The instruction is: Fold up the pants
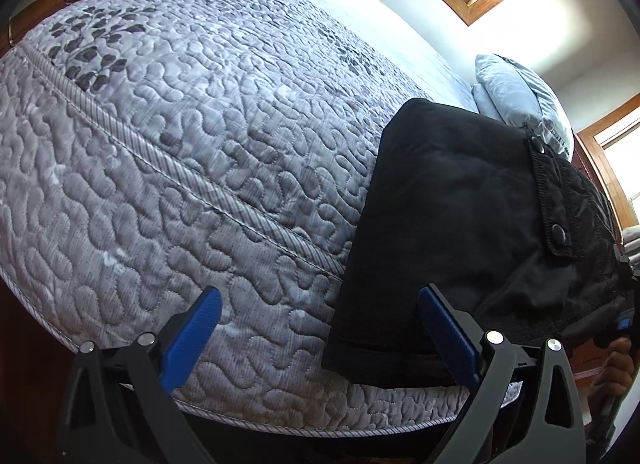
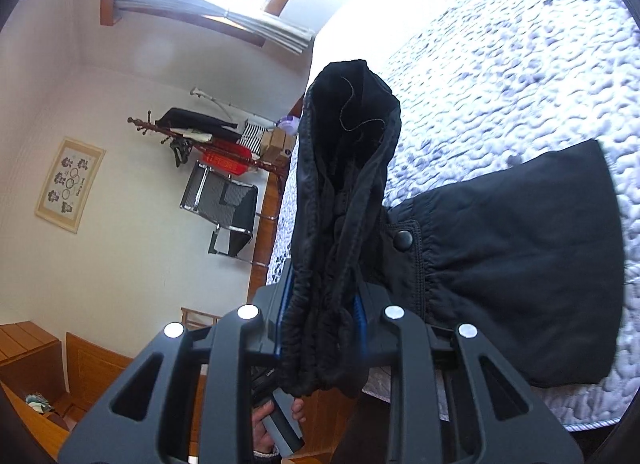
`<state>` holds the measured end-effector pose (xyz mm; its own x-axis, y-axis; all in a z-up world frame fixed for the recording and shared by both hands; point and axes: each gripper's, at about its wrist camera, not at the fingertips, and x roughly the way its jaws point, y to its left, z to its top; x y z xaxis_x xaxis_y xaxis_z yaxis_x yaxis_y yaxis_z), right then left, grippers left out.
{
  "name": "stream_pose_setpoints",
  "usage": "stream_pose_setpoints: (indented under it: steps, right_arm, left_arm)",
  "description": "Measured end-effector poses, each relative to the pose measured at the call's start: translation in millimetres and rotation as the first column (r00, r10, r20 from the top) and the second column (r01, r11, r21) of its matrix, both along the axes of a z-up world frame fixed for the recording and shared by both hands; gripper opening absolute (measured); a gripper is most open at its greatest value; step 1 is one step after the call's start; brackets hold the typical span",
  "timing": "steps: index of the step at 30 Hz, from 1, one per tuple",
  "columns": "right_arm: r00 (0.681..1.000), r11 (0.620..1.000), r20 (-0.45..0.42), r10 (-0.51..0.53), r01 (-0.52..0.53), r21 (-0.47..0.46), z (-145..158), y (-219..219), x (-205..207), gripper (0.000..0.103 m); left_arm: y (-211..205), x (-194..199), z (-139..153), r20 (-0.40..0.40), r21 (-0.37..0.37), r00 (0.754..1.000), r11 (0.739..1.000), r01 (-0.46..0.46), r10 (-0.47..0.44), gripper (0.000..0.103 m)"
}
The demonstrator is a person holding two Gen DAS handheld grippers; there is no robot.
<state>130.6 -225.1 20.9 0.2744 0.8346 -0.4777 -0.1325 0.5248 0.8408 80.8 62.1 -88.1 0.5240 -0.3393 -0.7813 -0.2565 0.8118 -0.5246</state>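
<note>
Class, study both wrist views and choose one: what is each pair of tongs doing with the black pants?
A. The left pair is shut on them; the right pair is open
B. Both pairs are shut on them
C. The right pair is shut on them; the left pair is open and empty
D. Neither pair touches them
C: the right tongs pinch bunched fabric of the black pants, while the left tongs gape with nothing between them above the grey quilted bedspread.

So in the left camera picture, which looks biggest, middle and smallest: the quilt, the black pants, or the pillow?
1. The quilt looks biggest, filling most of the view.
2. The black pants come next, though they lie close to the camera, which makes them look bigger.
3. The pillow looks smallest, but it is farther away and partly hidden behind the pants.
</note>
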Motion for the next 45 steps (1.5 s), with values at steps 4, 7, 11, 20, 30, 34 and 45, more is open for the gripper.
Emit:
stream_pose_setpoints:
  steps: [4, 7, 11, 20, 30, 34, 45]
  right_arm:
    - [0.999, 0.999, -0.009, -0.049, 0.049, -0.016, -5.4, -25.3, 2.5, 0.025]
    - [0.996, 0.996, -0.028, -0.088, 0.087, -0.023, -15.7, -45.0, 3.2, 0.025]
    - [0.990, 0.992, -0.068, -0.123, 0.121, -0.033, -38.0, -70.0, 1.5, 0.025]
    - [0.974, 0.985, -0.147, -0.174, 0.170, -0.037, -81.9, -89.6, 2.0, 0.025]
    - [0.950, 0.972, -0.221, -0.222, 0.198, -0.127, -132.6, -107.6, -4.7, 0.030]
    - [0.941, 0.972, -0.246, -0.232, 0.214, -0.098, -144.2, -110.8, -9.4, 0.034]
    - [0.948, 0.974, -0.231, -0.218, 0.198, -0.107, -130.9, -121.8, -32.9, 0.056]
  left_arm:
    - [-9.7, 2.6, -0.4, -0.004, 0.006, 1.000, 1.000, 0.028, -0.028, 0.099]
    - [-16.1, 3.7, -0.5, -0.008, 0.011, 0.999, 0.999, 0.047, -0.047, 0.099]
    - [-24.3, 4.4, -0.4, -0.011, 0.016, 0.998, 0.998, 0.065, -0.065, 0.099]
    - [-37.5, 7.3, 0.5, -0.020, 0.031, 0.994, 0.994, 0.104, -0.103, 0.099]
    - [-47.1, 10.9, 8.9, -0.008, 0.071, 0.991, 0.989, 0.130, -0.130, 0.099]
    - [-50.3, 12.6, 10.6, -0.008, 0.077, 0.990, 0.987, 0.143, -0.143, 0.099]
    - [-52.3, 14.1, 8.9, -0.020, 0.071, 0.988, 0.986, 0.153, -0.152, 0.099]
